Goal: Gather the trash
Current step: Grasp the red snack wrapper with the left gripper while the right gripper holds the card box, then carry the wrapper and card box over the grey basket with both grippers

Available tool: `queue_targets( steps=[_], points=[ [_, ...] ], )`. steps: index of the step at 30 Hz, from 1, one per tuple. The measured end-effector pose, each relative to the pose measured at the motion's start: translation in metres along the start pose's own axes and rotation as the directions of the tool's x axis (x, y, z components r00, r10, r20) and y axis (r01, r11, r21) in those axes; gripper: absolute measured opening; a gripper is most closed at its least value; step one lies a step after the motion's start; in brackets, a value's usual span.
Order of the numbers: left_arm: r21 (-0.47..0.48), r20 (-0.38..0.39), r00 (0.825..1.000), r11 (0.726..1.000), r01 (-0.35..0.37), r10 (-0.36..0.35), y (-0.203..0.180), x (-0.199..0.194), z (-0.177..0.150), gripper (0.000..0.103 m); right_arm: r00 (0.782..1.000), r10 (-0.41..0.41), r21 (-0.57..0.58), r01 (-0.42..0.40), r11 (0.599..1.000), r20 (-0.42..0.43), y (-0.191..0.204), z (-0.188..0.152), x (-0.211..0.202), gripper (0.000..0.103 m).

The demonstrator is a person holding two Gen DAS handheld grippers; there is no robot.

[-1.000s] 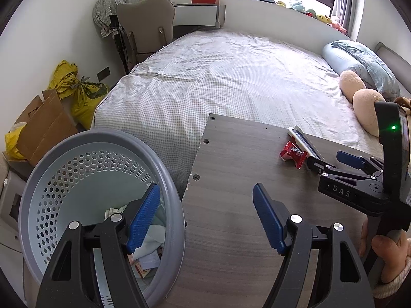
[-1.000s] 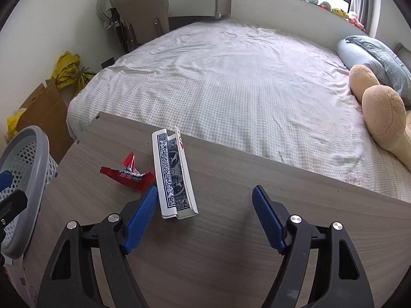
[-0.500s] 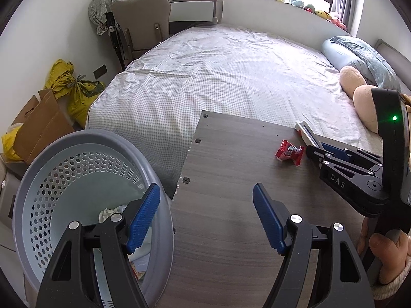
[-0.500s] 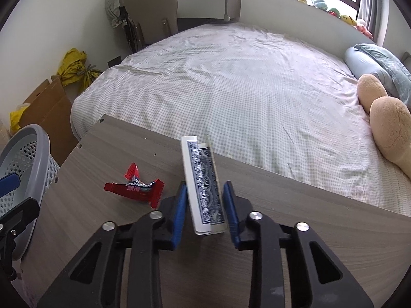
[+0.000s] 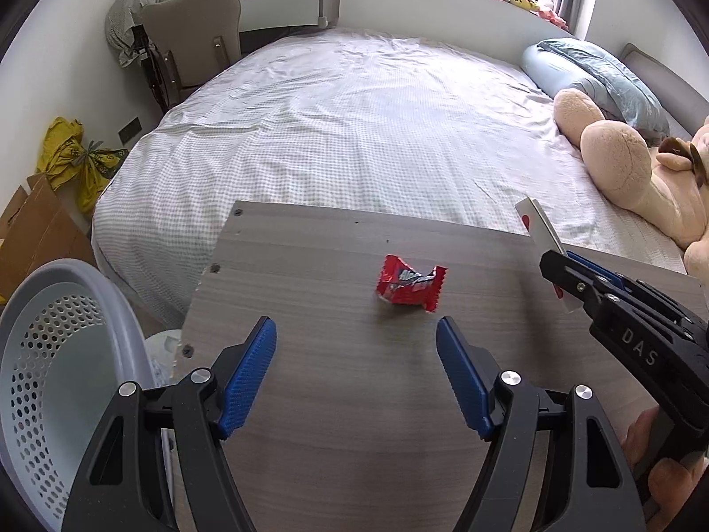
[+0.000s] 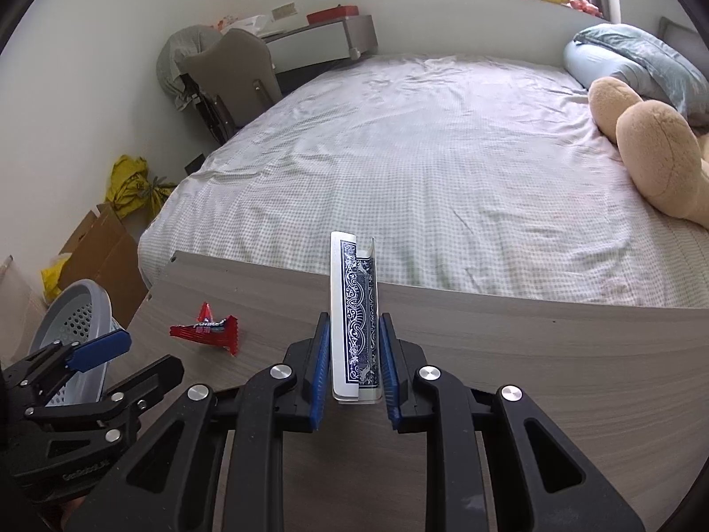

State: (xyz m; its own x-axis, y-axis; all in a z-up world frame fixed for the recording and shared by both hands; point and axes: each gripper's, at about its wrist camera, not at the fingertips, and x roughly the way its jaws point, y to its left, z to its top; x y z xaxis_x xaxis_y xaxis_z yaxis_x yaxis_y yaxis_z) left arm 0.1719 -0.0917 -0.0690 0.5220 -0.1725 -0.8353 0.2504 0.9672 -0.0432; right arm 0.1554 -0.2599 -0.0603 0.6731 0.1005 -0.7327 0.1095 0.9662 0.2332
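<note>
Right claw (image 6: 353,365) is pinching a stack of blue-backed playing cards (image 6: 354,310) between its blue pads. The cards stand on edge, long axis running straight ahead along the fingers, far end pointing toward the bed (image 6: 421,155). In the left wrist view the same cards (image 5: 538,226) stick up and away from the right claw's tip, tilted left, white face and a red pip showing.

Left claw (image 5: 356,372) is spread wide and holds nothing, poised over the wood-grain counter (image 5: 310,421).

Red candy wrapper (image 5: 410,283) lies flat on the counter just ahead of the left claw, roughly centred between its pads, apart from both. Long axis runs left-right, crimped ends at each side. In the right wrist view the wrapper (image 6: 206,330) sits left of the cards.

Grey perforated basket (image 5: 66,354) stands off the counter's left edge.
</note>
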Motion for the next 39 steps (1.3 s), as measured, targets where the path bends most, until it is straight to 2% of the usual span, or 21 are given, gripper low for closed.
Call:
queue_targets(
  steps=[5, 9, 13, 14, 16, 18, 22, 30, 34, 39],
  points=[
    [0.003, -0.008, 1.000, 1.000, 0.027, -0.027, -0.015, 0.011, 0.008, 0.071, 1.000, 0.013, 0.076, -0.015, 0.997, 0.025, -0.023, 0.001, -0.007, 0.021],
    [0.025, -0.014, 1.000, 1.000, -0.006, 0.006, -0.024, 0.024, 0.012, 0.071, 0.999, 0.038, 0.106, -0.042, 0.993, 0.033, -0.031, 0.002, -0.008, 0.021],
    [0.028, -0.014, 1.000, 1.000, -0.009, 0.009, -0.027, 0.032, 0.016, 0.070, 0.998, 0.054, 0.106, -0.057, 0.993, 0.035, -0.032, 0.002, -0.009, 0.022],
    [0.030, -0.012, 1.000, 1.000, -0.010, 0.010, -0.028, 0.032, 0.017, 0.066, 0.998, 0.056, 0.107, -0.060, 0.992, 0.036, -0.032, 0.002, -0.009, 0.022],
    [0.048, -0.008, 1.000, 0.999, -0.021, 0.021, -0.030, 0.033, 0.017, 0.040, 0.998, 0.059, 0.111, -0.063, 0.992, 0.038, -0.034, 0.002, -0.009, 0.022],
    [0.055, -0.009, 1.000, 0.998, -0.006, 0.007, -0.031, 0.031, 0.017, 0.023, 0.997, 0.061, 0.115, -0.065, 0.991, 0.037, -0.034, 0.002, -0.009, 0.022],
    [0.036, -0.019, 1.000, 0.999, 0.019, -0.018, -0.026, 0.025, 0.013, 0.021, 0.998, 0.056, 0.111, -0.060, 0.992, 0.037, -0.032, 0.001, -0.009, 0.022],
    [0.024, 0.041, 0.999, 0.999, -0.026, 0.025, 0.005, -0.019, -0.001, 0.021, 0.999, 0.046, 0.058, -0.047, 0.997, 0.020, -0.007, -0.007, -0.018, 0.022],
    [0.003, 0.074, 0.995, 0.998, -0.063, 0.063, 0.032, -0.046, -0.012, 0.021, 0.998, 0.056, 0.021, -0.056, 0.998, 0.004, 0.022, -0.018, -0.026, 0.022],
    [-0.048, 0.086, 0.990, 0.993, -0.108, 0.112, 0.078, -0.074, -0.032, 0.021, 0.993, 0.116, -0.046, -0.117, 0.992, -0.015, 0.080, -0.028, -0.035, 0.022]
  ],
)
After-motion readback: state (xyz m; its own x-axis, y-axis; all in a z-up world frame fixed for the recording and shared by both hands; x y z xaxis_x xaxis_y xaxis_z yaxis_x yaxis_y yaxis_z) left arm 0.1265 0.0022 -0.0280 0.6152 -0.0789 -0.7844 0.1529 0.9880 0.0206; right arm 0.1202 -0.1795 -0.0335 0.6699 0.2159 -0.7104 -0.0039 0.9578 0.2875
